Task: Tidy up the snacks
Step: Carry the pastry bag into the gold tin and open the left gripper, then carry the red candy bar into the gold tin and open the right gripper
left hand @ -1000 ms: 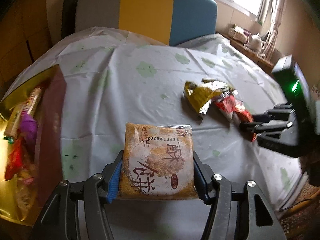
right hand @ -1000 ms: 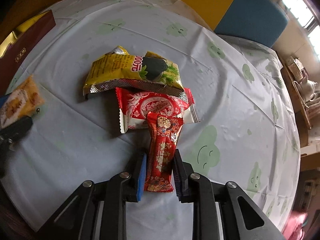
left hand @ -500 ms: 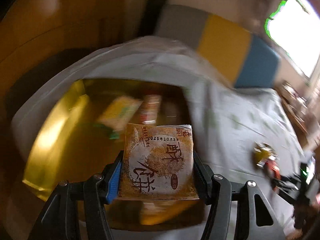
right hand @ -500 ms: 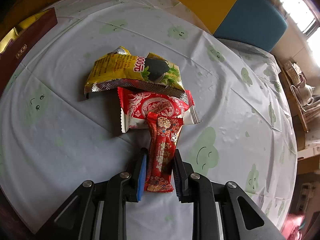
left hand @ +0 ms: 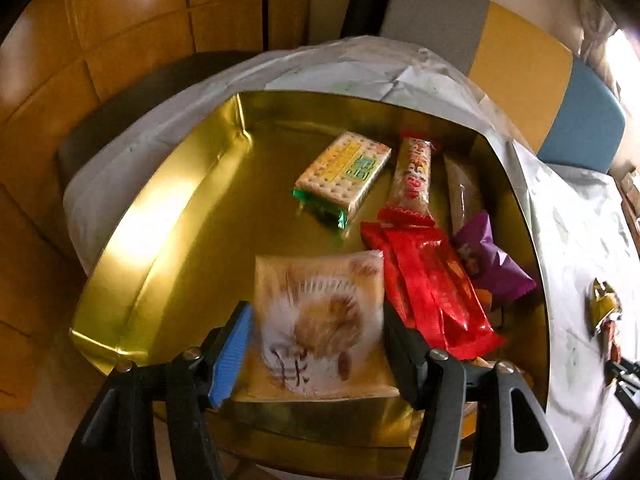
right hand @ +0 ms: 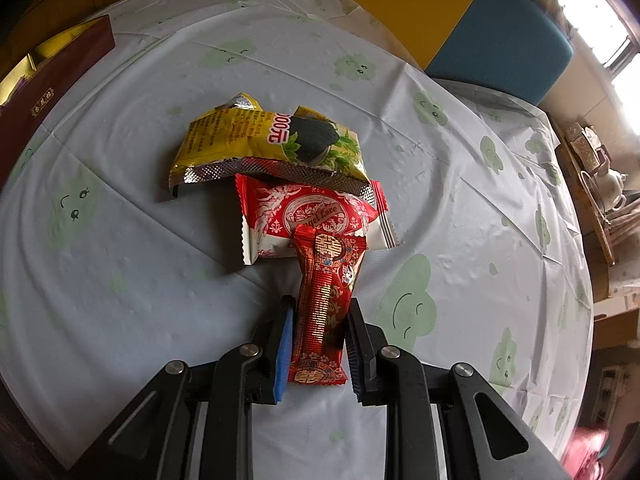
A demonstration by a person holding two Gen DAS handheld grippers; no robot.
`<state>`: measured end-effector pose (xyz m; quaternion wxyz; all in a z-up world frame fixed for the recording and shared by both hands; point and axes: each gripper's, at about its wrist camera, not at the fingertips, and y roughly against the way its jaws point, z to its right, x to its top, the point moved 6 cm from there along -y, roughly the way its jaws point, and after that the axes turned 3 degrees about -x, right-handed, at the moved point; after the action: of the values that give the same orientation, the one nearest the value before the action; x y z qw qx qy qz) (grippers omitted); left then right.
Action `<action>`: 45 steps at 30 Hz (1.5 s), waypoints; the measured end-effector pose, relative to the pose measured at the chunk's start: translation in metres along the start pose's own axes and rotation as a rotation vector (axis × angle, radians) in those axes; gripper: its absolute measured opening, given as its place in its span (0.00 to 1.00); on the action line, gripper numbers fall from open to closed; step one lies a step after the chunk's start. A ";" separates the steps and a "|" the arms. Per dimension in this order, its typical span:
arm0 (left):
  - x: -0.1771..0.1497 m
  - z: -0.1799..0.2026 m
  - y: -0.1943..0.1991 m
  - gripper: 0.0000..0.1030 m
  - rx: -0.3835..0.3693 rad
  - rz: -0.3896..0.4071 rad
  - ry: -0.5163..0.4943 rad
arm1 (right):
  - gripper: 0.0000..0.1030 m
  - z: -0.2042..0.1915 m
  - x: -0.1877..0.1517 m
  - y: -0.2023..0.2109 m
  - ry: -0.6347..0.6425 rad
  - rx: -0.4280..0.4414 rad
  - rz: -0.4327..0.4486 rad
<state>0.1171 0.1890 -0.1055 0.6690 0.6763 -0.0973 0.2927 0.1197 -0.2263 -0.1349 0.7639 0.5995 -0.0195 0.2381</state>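
Note:
My left gripper [left hand: 316, 312] stands open over the near end of the gold-lined box [left hand: 168, 220]. The tan pastry packet [left hand: 320, 320] sits blurred between the jaws with a gap on each side. The box also holds a green cracker pack [left hand: 344, 172], red wrappers [left hand: 432, 284] and a purple packet [left hand: 488, 256]. My right gripper [right hand: 320, 316] is shut on a narrow red-and-gold candy bar [right hand: 324, 304] just above the tablecloth. A red-and-white packet [right hand: 312, 216] and a yellow bag [right hand: 264, 140] lie beyond it.
The round table carries a pale cloth with green clouds [right hand: 408, 304]. The dark red box wall [right hand: 52, 92] stands at the far left in the right wrist view. A grey, yellow and blue chair back [left hand: 520, 72] is behind the table. A side shelf with a teapot [right hand: 608, 184] is at the right.
My left gripper swung left from over the table to over the gold box and opened off the pastry packet. My right gripper stayed shut on the candy bar, nearly still.

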 end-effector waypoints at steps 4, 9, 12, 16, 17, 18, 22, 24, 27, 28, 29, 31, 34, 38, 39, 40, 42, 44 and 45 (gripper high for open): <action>0.006 0.008 0.017 0.68 0.017 0.054 -0.033 | 0.24 0.000 0.000 0.000 0.000 -0.003 0.001; 0.014 0.016 0.042 0.68 0.019 0.122 -0.062 | 0.24 0.000 0.000 0.000 0.002 -0.003 0.002; 0.015 0.020 0.054 0.68 0.010 0.145 -0.068 | 0.24 0.000 0.000 0.000 0.005 -0.006 0.003; 0.015 0.027 0.065 0.68 0.000 0.164 -0.087 | 0.24 -0.001 -0.001 0.001 0.005 -0.010 0.004; 0.015 0.029 0.066 0.68 -0.002 0.167 -0.092 | 0.24 -0.001 -0.001 0.001 0.004 -0.010 0.005; 0.014 0.030 0.068 0.68 -0.007 0.169 -0.093 | 0.24 -0.001 -0.001 0.001 0.005 -0.010 0.005; 0.013 0.034 0.072 0.68 -0.011 0.177 -0.107 | 0.24 -0.002 -0.002 0.002 0.007 -0.009 0.004; 0.013 0.035 0.073 0.68 -0.015 0.181 -0.112 | 0.24 -0.002 -0.001 0.002 0.006 -0.006 0.003; 0.013 0.034 0.075 0.68 -0.017 0.184 -0.111 | 0.23 -0.001 -0.002 0.002 0.003 0.002 -0.008; 0.013 0.033 0.075 0.68 -0.016 0.186 -0.109 | 0.23 -0.001 -0.002 0.003 0.004 0.010 -0.016; 0.014 0.030 0.076 0.68 -0.017 0.190 -0.102 | 0.23 -0.002 -0.002 0.004 0.002 0.028 -0.026; 0.014 0.026 0.079 0.68 -0.017 0.197 -0.081 | 0.23 -0.003 -0.002 0.007 -0.012 0.075 -0.046; 0.016 0.018 0.079 0.68 -0.012 0.205 -0.061 | 0.23 -0.013 0.000 0.020 -0.012 0.149 -0.041; 0.017 0.010 0.079 0.68 0.000 0.212 -0.048 | 0.23 -0.038 0.008 0.048 0.010 0.243 0.017; 0.017 0.008 0.079 0.68 0.003 0.212 -0.045 | 0.23 -0.047 0.012 0.056 0.023 0.272 0.037; 0.017 0.006 0.079 0.68 0.004 0.212 -0.043 | 0.23 -0.057 0.015 0.063 0.036 0.298 0.054; 0.016 0.003 0.080 0.68 0.008 0.214 -0.041 | 0.23 -0.083 0.026 0.077 0.066 0.354 0.090; 0.016 0.000 0.081 0.68 0.013 0.220 -0.037 | 0.23 -0.109 0.042 0.092 0.095 0.406 0.132; 0.016 -0.002 0.082 0.68 0.017 0.225 -0.034 | 0.23 -0.117 0.048 0.098 0.103 0.426 0.148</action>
<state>0.0866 0.1880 -0.0271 0.6245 0.6716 -0.1814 0.3550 0.0943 -0.0850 -0.0643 0.6005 0.7311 0.0263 0.3228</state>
